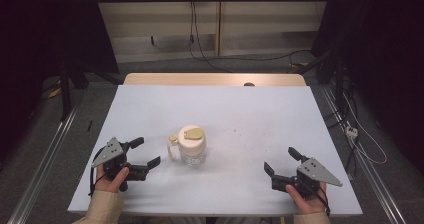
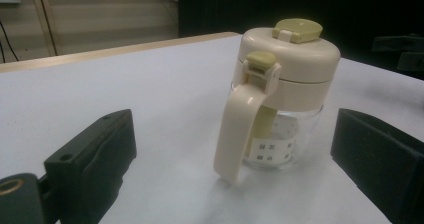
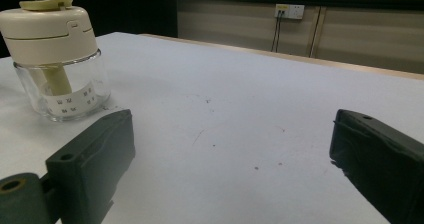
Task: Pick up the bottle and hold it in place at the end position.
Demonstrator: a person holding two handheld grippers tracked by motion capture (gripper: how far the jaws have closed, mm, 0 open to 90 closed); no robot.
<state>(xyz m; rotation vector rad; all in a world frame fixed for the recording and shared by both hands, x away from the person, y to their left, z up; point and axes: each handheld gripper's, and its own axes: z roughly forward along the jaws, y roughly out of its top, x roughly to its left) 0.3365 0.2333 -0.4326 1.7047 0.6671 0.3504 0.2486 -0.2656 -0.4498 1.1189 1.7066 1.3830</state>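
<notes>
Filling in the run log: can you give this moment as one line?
scene: lidded jar upright on table | left tongs: open, handle side, not touching | right tongs: open, apart from jar | contact: none

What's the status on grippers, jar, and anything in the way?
Left gripper open, jaws aimed at the jar, apart from it. Right gripper open, empty, farther off. Jar upright on the table, lid on, handle toward left gripper. Nothing between.
</notes>
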